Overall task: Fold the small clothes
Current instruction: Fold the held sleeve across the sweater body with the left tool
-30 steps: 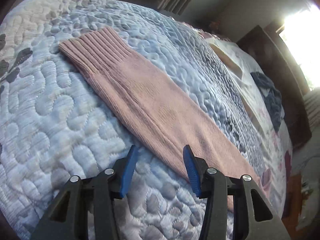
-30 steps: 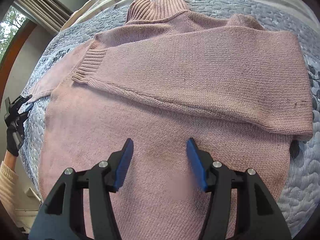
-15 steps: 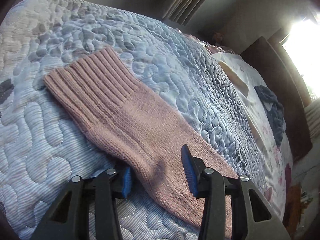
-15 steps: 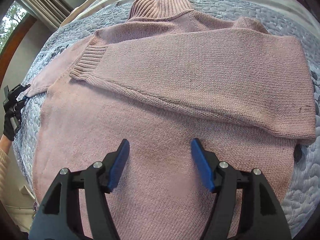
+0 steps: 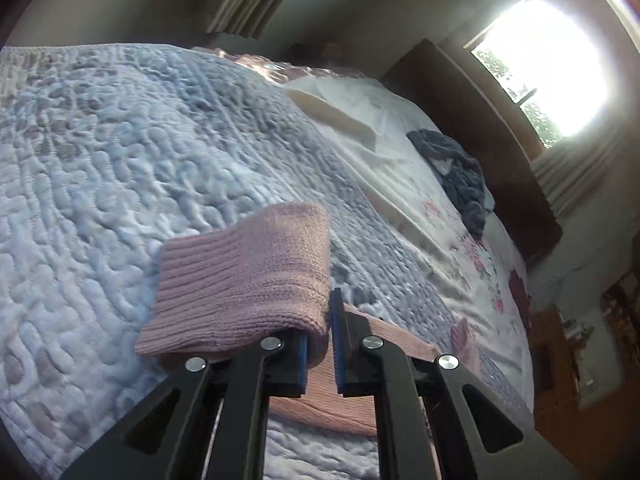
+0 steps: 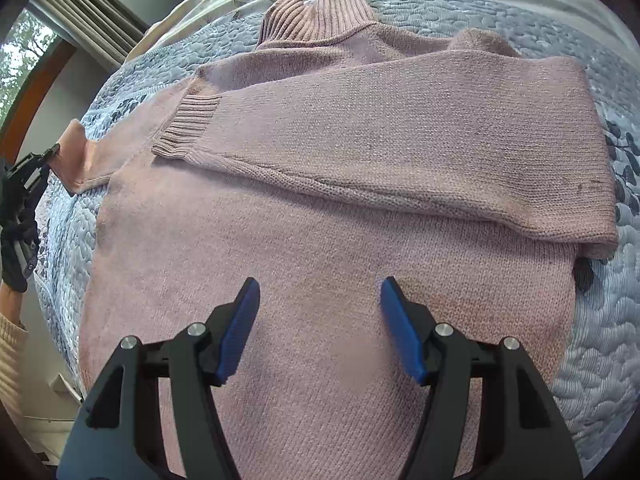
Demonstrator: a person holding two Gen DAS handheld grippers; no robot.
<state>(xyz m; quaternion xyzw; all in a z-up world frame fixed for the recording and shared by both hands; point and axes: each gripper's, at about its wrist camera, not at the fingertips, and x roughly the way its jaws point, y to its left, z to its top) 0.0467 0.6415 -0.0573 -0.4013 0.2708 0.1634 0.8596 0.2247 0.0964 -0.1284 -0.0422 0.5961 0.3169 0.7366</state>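
Note:
A pink knitted sweater (image 6: 320,220) lies flat on the quilted bed, collar at the far side. One sleeve is folded across its chest. My right gripper (image 6: 320,312) hovers open above the lower body of the sweater, with nothing between its blue pads. In the left wrist view my left gripper (image 5: 319,340) is shut on the ribbed cuff of the other sleeve (image 5: 240,280), which is lifted off the quilt and droops over the left finger. In the right wrist view the left gripper (image 6: 52,156) appears at the far left, holding that raised cuff (image 6: 76,152).
A pale blue quilt (image 5: 120,160) covers the bed. Farther along it lie a cream pillow (image 5: 352,116) and a dark blue-grey garment (image 5: 460,172). A dark headboard (image 5: 480,128) and a bright window (image 5: 548,64) stand beyond. A gloved hand (image 6: 16,216) holds the left gripper.
My left gripper has slid onto the sleeve cuff, closed on it and lifted it off the quilt. My right gripper stayed open and shifted only slightly over the sweater's body.

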